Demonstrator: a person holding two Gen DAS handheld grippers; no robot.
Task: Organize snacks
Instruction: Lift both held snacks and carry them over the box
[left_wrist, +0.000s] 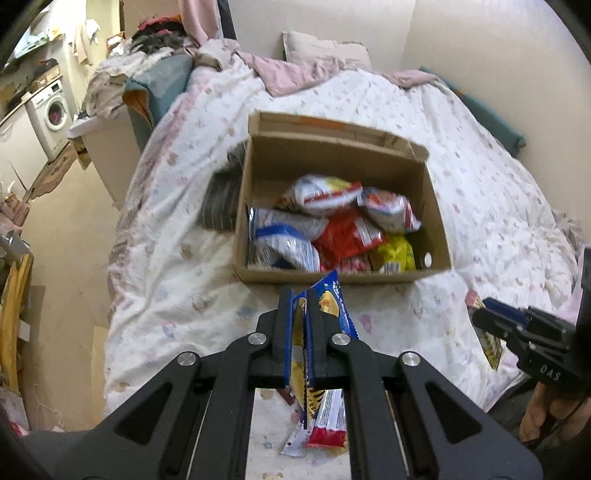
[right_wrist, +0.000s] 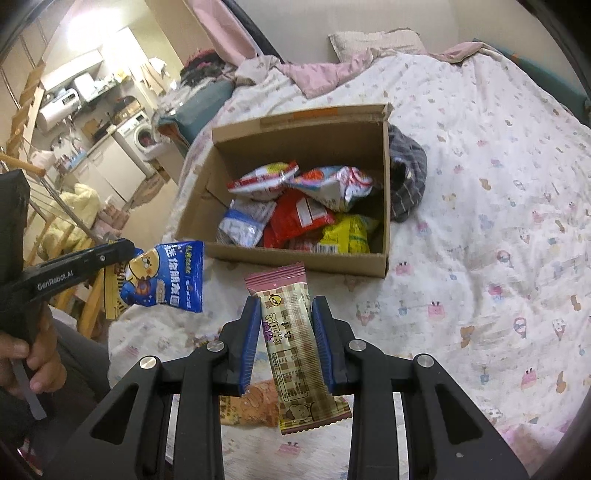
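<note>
Two grippers hang over the bed, each clamped on a snack. The left gripper (left_wrist: 304, 314) has its jaws pinched almost fully together on a blue packet (right_wrist: 166, 275) with a cartoon dog printed on it; a yellow striped wrapper (right_wrist: 112, 295) sits in the same pinch behind the blue one, and both dangle clear of the bedding. The right gripper (right_wrist: 286, 325) is only partly closed, its blue-padded fingers (right_wrist: 251, 339) pressing the two long edges of a brown-and-cream checked snack bar (right_wrist: 291, 343), which stands lengthwise between them with its crimped pink top poking out past the fingertips. Just beyond both grippers sits an open cardboard box (left_wrist: 332, 275) on the flowered quilt (right_wrist: 480, 221), flaps up, already holding a jumble of bags: a red one (right_wrist: 299, 218), a yellow one (right_wrist: 347, 234), a blue-and-white one (right_wrist: 240, 229) and a couple of silvery white ones heaped toward the back. A dark striped cloth (right_wrist: 408, 177) is bunched against the outside of the box. Below the left gripper, a red-and-white bar (left_wrist: 328, 421) and a small silvery wrapper (left_wrist: 293, 445) lie loose on the quilt, and under the right gripper another orange-printed packet (right_wrist: 251, 404) lies flat on the bedding. A hand (right_wrist: 26, 360) wraps the left gripper's handle at the edge of the bed.
</note>
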